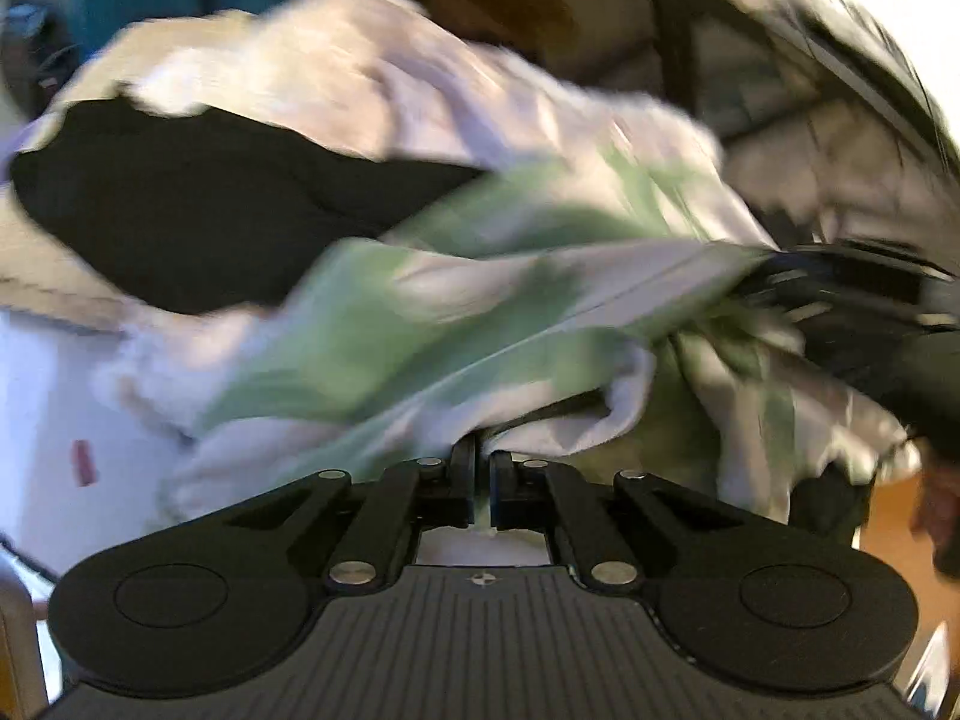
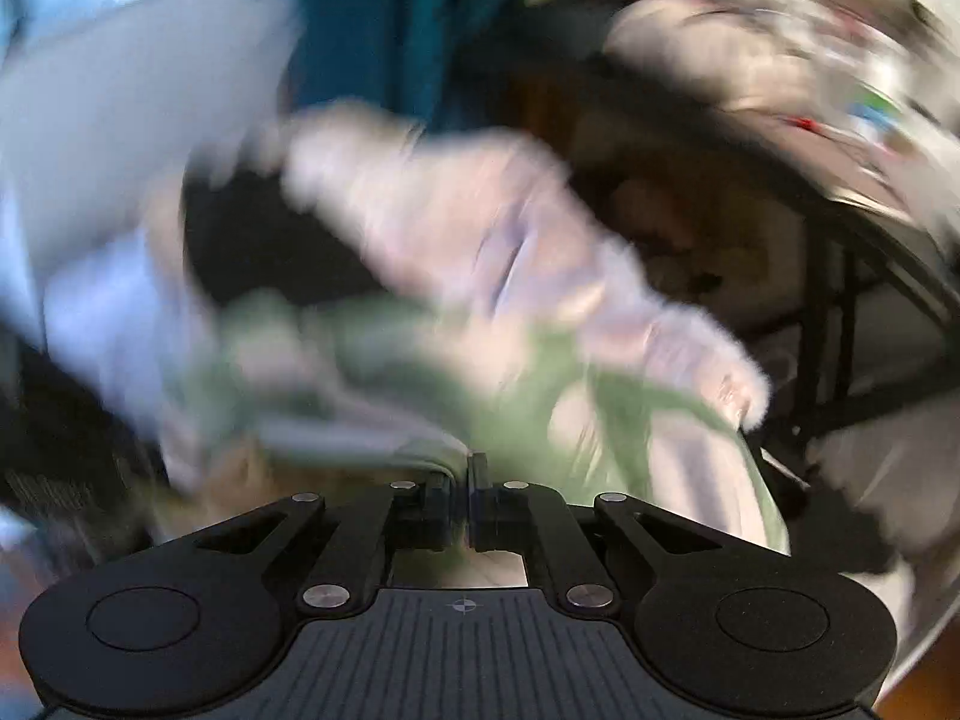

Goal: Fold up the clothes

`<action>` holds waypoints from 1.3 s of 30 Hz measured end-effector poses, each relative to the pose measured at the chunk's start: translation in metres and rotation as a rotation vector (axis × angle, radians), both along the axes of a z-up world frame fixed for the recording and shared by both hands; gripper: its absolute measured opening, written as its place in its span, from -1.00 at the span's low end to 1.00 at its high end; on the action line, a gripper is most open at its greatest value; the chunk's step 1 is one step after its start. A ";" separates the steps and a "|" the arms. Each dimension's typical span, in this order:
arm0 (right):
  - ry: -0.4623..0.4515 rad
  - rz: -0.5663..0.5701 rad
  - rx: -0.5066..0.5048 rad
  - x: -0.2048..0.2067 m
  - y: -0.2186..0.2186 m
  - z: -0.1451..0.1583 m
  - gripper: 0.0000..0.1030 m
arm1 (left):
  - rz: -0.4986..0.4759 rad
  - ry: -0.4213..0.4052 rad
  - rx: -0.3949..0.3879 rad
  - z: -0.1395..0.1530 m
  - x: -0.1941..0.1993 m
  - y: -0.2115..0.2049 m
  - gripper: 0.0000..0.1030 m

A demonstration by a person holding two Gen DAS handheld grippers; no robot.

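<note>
Green-and-white cloth, a patterned garment (image 1: 456,312), is pinched by both tongs at once. The left tongs (image 1: 483,468) are closed on a fold of its near edge, with fabric caught between the jaws; the right tongs (image 2: 462,468) are likewise clamped on a green-and-white edge. In the left wrist view the right tongs appear at the far right, biting a bunched corner of the same garment, so the cloth hangs stretched between the two grips. Behind it lie a pale lilac garment (image 1: 360,78) and a black garment (image 1: 198,210), heaped together; what they rest on is too blurred to tell. This looks like the lift-and-spread step: the piece is being pulled free of the pile. Next, I judge, it needs drawing taut and laying flat before any fold.
</note>
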State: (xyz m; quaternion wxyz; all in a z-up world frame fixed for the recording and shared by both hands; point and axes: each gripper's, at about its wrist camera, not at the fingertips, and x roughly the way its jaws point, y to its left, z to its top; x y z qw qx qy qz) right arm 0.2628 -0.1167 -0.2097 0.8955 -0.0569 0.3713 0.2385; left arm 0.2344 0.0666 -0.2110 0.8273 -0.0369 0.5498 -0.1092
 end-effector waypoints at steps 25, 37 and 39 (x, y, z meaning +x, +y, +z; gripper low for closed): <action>-0.572 -0.541 0.483 -0.080 -0.153 0.246 -0.93 | 0.411 -0.074 -0.017 0.066 -0.005 0.125 -0.95; 0.094 -0.433 0.057 -0.025 -0.114 0.081 -0.12 | 0.235 -0.256 -0.080 0.118 0.024 0.076 -0.96; 0.198 -0.402 0.029 -0.023 -0.100 0.041 0.26 | 0.215 -0.285 -0.089 0.127 0.029 0.070 -0.96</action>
